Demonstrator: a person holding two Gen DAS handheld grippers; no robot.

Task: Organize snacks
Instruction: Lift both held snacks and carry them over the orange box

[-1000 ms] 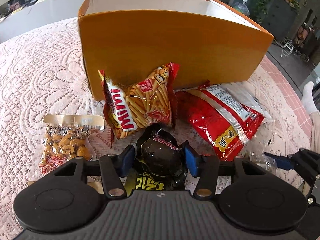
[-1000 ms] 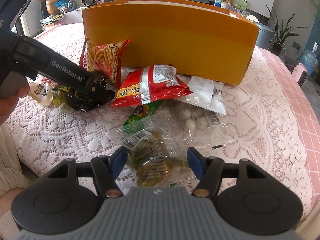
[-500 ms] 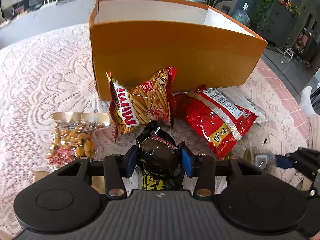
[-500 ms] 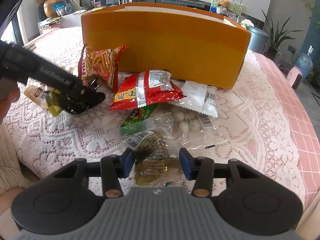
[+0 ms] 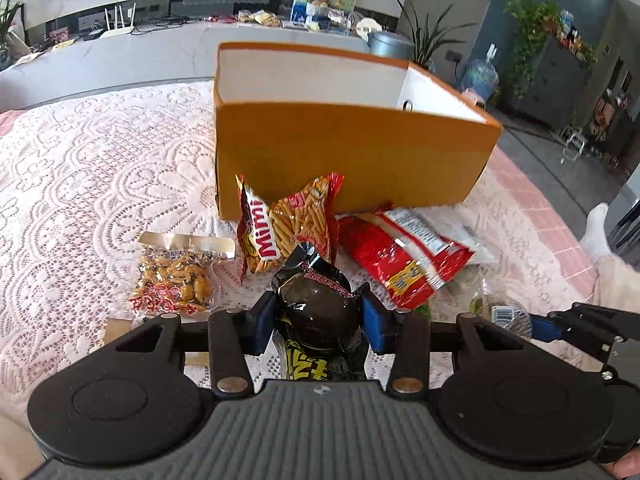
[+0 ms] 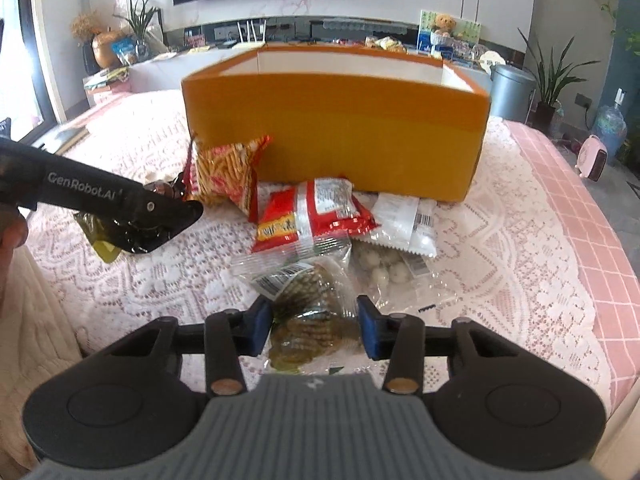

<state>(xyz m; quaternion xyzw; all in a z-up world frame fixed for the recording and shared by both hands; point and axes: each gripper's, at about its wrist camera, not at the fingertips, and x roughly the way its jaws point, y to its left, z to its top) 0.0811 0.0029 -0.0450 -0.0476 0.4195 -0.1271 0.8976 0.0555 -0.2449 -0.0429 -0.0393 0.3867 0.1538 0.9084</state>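
My left gripper [image 5: 320, 316] is shut on a shiny black snack packet [image 5: 316, 304] and holds it off the lace cloth; the right wrist view shows that gripper [image 6: 160, 216] at the left with the packet [image 6: 132, 236] hanging under it. The jaws of my right gripper [image 6: 314, 326] are closing, and the pads press a clear packet of green-brown snacks [image 6: 308, 320], raised slightly. An open orange box [image 5: 352, 160] with a white inside stands behind the snack pile.
Against the box lean a Mimi stick bag [image 5: 288, 224] and a red bag [image 5: 400, 256]. A peanut packet [image 5: 172, 280] lies to the left. Clear packets of white balls [image 6: 384, 268] lie near the right gripper. The table edge [image 6: 616, 280] runs along the right.
Both grippers closed on their packets and rose with them. The box now looks farther and lower, with its white inside in sight.
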